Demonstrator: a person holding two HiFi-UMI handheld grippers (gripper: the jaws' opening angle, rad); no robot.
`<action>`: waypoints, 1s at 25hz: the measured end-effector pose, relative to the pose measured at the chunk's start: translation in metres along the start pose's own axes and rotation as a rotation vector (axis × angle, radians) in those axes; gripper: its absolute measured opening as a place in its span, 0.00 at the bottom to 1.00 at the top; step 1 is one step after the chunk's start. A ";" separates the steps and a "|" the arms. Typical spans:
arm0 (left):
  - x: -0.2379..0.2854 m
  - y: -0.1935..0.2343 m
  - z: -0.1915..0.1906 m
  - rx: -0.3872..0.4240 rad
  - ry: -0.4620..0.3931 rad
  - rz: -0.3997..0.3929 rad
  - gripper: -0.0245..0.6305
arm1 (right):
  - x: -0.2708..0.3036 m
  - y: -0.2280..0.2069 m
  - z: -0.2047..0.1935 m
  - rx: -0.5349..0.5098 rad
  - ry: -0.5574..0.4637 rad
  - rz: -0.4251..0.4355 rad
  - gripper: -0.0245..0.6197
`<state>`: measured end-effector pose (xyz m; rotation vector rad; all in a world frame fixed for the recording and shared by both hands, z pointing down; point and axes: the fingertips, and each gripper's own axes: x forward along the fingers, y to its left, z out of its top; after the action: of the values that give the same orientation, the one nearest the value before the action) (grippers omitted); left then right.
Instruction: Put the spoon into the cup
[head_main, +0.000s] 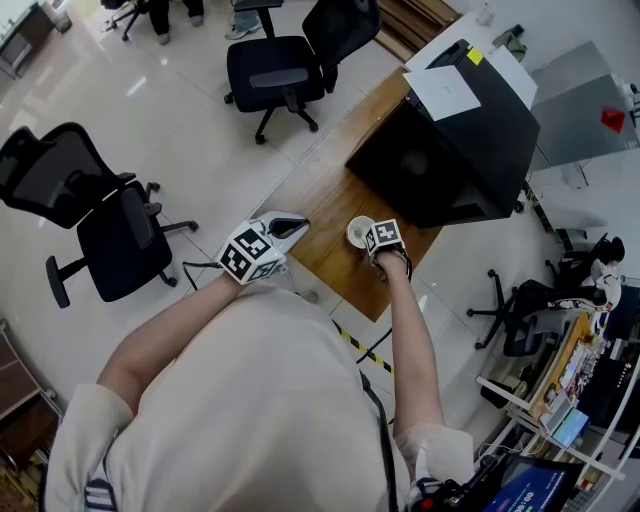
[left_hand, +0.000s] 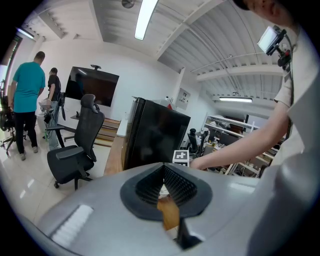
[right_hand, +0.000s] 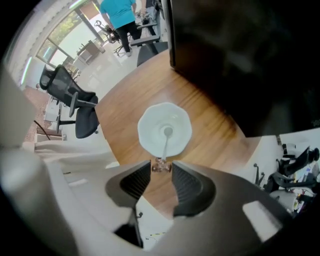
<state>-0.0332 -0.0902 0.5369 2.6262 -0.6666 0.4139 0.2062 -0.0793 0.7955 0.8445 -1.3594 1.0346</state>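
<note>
A white cup with a wavy, scalloped rim (right_hand: 149, 131) stands on the wood-grain table (right_hand: 125, 105), close to the matte black box-shaped cabinet (right_hand: 240, 50) that fills the far side of the tabletop. Inside the cup leans a slender pale spoon (right_hand: 164, 146): its small round bowl lies against the smooth white bottom, and its thin straight handle rises over the near rim towards the camera.

The right gripper (right_hand: 161, 168) points straight down over the cup. Its two black ribbed pads stand only a narrow gap apart, and the handle's end – a small glassy, brownish knob – fills that gap at the very tips, so the claw is clamped on the spoon's top.

In the head view the same cup (head_main: 352, 233) sits just left of the right gripper (head_main: 385, 240), near the table's front edge (head_main: 320, 200).

The left gripper (left_hand: 164, 168) hangs off to the side, tilted a little downward. Its finely ridged pads meet at the tips in a narrow wedge with nothing between them – only a strip of brown wood shows through the slot behind. In the head view this left gripper (head_main: 262, 248) sits at the table's left corner, apart from the cup.
</note>
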 end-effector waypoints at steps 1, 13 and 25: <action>-0.001 -0.001 -0.001 0.000 0.002 -0.002 0.04 | -0.002 0.001 0.002 0.003 -0.027 -0.003 0.27; -0.001 -0.013 -0.012 0.008 0.038 -0.085 0.04 | -0.079 0.025 0.004 0.052 -0.625 -0.064 0.47; 0.012 -0.016 0.002 0.003 0.033 -0.188 0.04 | -0.174 0.059 -0.019 0.181 -1.085 -0.063 0.47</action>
<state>-0.0150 -0.0825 0.5347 2.6484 -0.4037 0.4004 0.1701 -0.0573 0.6159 1.7076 -2.1110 0.6328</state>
